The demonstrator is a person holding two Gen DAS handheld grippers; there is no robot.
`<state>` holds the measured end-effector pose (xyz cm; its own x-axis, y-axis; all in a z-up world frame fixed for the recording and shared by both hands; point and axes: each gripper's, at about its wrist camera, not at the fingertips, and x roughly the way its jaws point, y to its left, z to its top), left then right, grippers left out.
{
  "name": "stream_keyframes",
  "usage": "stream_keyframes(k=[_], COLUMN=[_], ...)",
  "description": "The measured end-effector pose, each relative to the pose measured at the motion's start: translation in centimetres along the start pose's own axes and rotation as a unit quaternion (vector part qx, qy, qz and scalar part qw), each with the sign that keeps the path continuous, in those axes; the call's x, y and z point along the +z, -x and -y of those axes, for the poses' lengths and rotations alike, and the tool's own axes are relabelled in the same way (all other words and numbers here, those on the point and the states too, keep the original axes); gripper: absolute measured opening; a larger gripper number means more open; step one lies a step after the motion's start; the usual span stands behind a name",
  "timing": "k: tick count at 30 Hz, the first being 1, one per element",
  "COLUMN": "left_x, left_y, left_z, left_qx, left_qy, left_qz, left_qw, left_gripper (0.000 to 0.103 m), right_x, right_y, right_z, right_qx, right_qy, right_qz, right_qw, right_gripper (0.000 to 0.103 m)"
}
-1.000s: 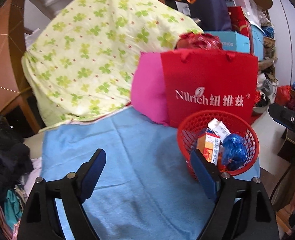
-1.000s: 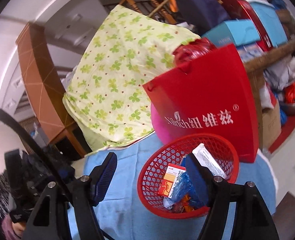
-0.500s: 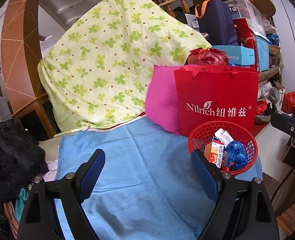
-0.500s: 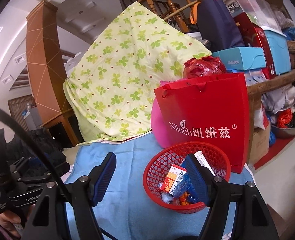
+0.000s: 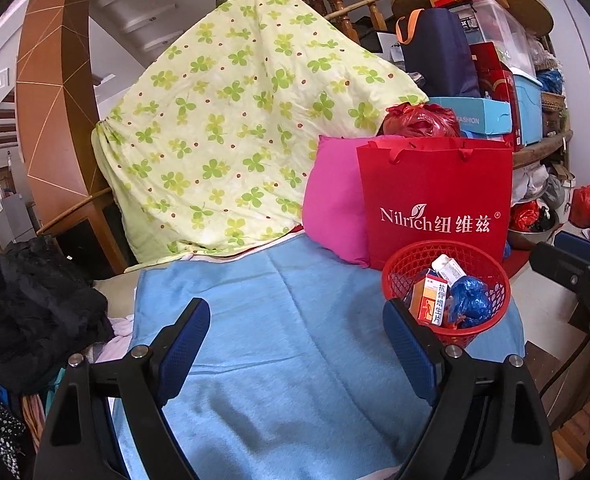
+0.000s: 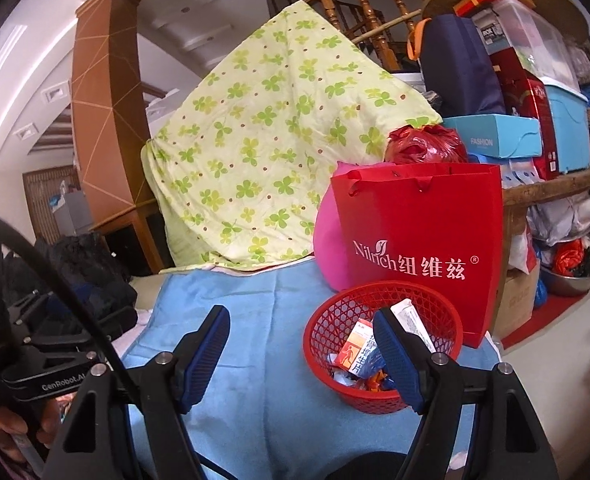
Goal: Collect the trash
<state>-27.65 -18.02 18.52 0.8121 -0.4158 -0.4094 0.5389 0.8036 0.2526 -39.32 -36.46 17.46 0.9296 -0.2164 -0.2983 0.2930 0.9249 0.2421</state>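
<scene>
Left gripper (image 5: 297, 338) shows its blue-padded fingers (image 5: 185, 338) spread wide, nothing between them, hanging above the light blue cloth-covered surface (image 5: 255, 320). Right gripper (image 6: 301, 354), fingers (image 6: 205, 350) apart and empty too, and they have just been opening a touch further. Just off the right-hand fingertips sits the round red plastic mesh basket (image 6: 335, 312), near the surface's right edge, with the trash in it: an orange-and-white medicine box (image 5: 431, 300), a white carton and a crumpled blue plastic wrapper (image 5: 469, 302). Right behind the basket stands a red paper gift bag (image 5: 435, 196), a pink cushion (image 5: 333, 212) beside it, and a green clover-print quilt (image 5: 235, 128) draped beyond.
</scene>
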Motion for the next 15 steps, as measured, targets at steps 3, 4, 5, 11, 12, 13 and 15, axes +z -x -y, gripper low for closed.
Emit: stream_keyframes(k=[3,4,5,11,12,13,15], left_x=[0.1,0.1,0.1,0.2,0.2,0.2,0.1], left_y=[0.4,0.5,0.6,1.1,1.1,1.3,1.5], left_z=[-0.1,-0.1,-0.2,-0.5,-0.5,-0.5,-0.7], left_qx=[0.004,0.005,0.005,0.009,0.011,0.013,0.016], left_qy=[0.002,0.002,0.003,0.005,0.005,0.005,0.007], left_qz=[0.000,0.000,0.000,0.001,0.001,0.001,0.002], left_qw=[1.0000,1.0000,1.0000,0.9999,0.9999,0.9999,0.9998], left_gripper=[0.089,0.089,0.089,0.089,0.090,0.092,0.096], right_x=[-0.2,-0.2,-0.2,-0.1,-0.1,-0.1,-0.2], right_y=[0.3,0.4,0.5,0.7,0.8,0.8,0.9], right_z=[-0.6,-0.7,-0.9,-1.7,-1.9,-2.0,-2.2], right_qx=[0.002,0.002,0.003,0.004,0.004,0.005,0.006], right_qy=[0.005,0.006,0.008,0.022,0.024,0.026,0.030], right_qz=[-0.002,-0.002,-0.002,-0.007,-0.008,-0.009,-0.010], right_qw=[1.000,1.000,1.000,1.000,1.000,1.000,0.999], right_gripper=[0.077,0.077,0.077,0.077,0.077,0.077,0.077])
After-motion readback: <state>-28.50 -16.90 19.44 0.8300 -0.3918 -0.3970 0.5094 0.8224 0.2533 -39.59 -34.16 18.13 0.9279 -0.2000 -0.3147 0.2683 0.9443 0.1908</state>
